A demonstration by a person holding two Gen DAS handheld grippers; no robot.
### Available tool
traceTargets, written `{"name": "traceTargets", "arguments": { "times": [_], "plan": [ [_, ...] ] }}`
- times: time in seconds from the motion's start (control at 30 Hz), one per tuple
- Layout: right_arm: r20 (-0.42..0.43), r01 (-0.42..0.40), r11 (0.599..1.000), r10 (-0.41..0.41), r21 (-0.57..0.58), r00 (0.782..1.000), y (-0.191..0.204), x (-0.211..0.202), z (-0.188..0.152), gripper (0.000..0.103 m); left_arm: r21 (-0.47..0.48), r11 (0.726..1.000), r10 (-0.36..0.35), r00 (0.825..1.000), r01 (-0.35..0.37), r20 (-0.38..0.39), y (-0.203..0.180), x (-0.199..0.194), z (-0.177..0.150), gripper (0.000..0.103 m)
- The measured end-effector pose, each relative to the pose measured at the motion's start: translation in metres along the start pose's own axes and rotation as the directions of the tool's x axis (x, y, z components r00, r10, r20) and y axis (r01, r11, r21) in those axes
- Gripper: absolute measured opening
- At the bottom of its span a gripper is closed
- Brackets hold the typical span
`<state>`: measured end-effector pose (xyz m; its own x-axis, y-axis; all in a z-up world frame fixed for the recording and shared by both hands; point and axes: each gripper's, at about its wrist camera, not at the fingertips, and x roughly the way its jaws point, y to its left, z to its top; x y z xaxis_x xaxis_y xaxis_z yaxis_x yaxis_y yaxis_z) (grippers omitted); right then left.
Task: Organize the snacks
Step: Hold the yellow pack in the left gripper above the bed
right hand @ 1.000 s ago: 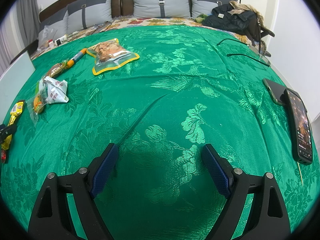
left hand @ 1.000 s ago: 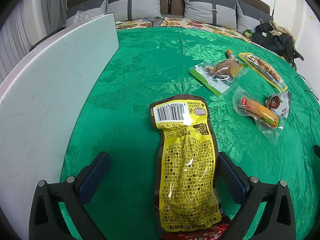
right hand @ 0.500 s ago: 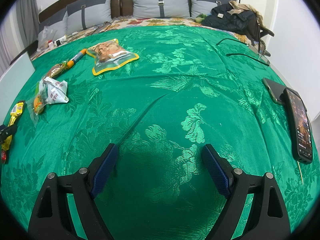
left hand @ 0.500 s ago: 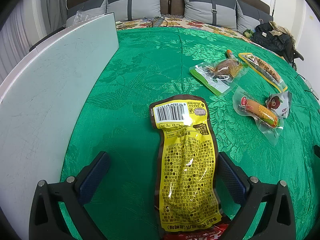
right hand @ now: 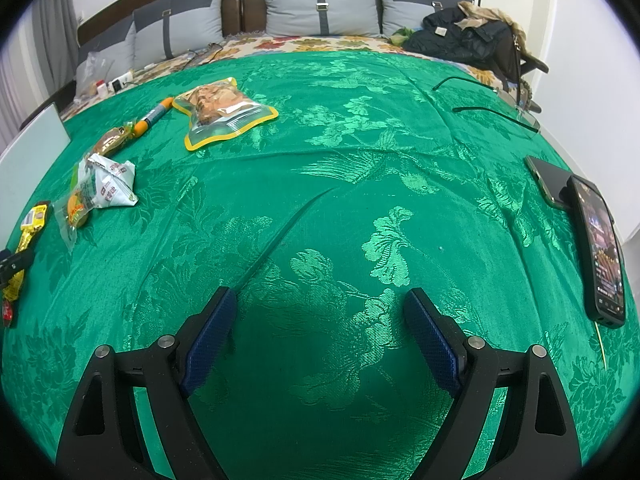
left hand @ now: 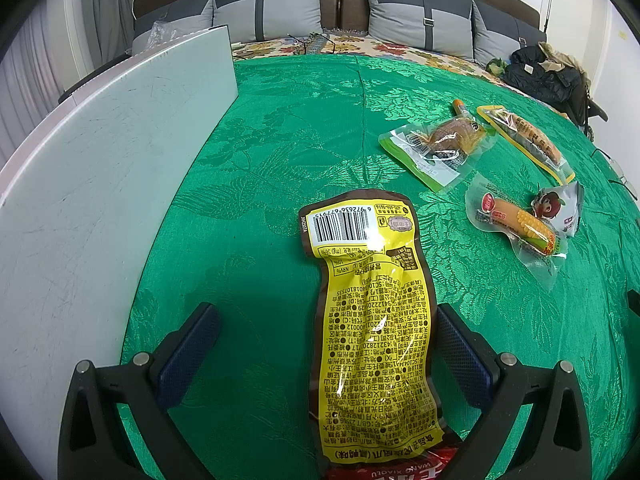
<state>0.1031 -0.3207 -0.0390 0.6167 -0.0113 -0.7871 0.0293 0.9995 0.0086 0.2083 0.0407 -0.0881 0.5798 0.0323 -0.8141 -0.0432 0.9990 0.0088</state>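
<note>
Your left hand-held gripper (left hand: 326, 334) is hovering low with its two blue, cross-hatched pads (left hand: 460, 354) spread wide, pinching nothing. Lying flat between them is a long yellow snack pouch (left hand: 370, 320) of glossy, crinkled plastic with a dark brown border, barcode end pointing away from you; its right edge is running just beside the right pad, while the left pad is standing well apart from it. A red printed strip (left hand: 380, 470) is showing at the pouch's near end. Everything is resting on a green brocade cloth (left hand: 288, 152) woven with shiny flower and leaf patterns. To the left of this gripper, a flat, pale, scuffed board (left hand: 100, 184) is standing upright along the cloth's edge. Ahead and to the right, a clear vacuum pack with a corn cob (left hand: 520, 228) is touching a small white wrapper with a cartoon face (left hand: 558, 210). Farther out are lying a clear green-edged pack holding something brown (left hand: 438, 146), a slim orange-tipped stick (left hand: 460, 108) and a yellow-rimmed pouch (left hand: 524, 140).

Your right hand-held gripper (right hand: 320, 320) is likewise spread open and empty, its textured blue pads (right hand: 432, 340) hanging over bare cloth crossed by a soft diagonal fold (right hand: 284, 232). The snacks are sitting well off to its left, the yellow-rimmed pouch (right hand: 224, 114) farthest ahead. To its right, a dark smartphone (right hand: 600, 248) with a lit screen is overlapping a second flat phone (right hand: 548, 180).
</note>
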Motion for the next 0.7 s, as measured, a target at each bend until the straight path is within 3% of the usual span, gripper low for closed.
{"name": "traceTargets", "arguments": {
  "times": [0.63,0.7],
  "plan": [
    [0.0,-0.001,1.0,0.001,0.0,1.0,-0.0001,0.0001,0.0002,0.089,0.003,1.0,0.001,1.0,-0.001,-0.001,-0.0001,0.0004,0.0001,0.103],
    [0.008,-0.007,1.0,0.007,0.011,1.0,-0.001,-0.0023,-0.0006,0.087,0.016,1.0,-0.008,0.999,0.008,-0.037,-0.0004,0.0009,0.0037,0.103]
  ]
}}
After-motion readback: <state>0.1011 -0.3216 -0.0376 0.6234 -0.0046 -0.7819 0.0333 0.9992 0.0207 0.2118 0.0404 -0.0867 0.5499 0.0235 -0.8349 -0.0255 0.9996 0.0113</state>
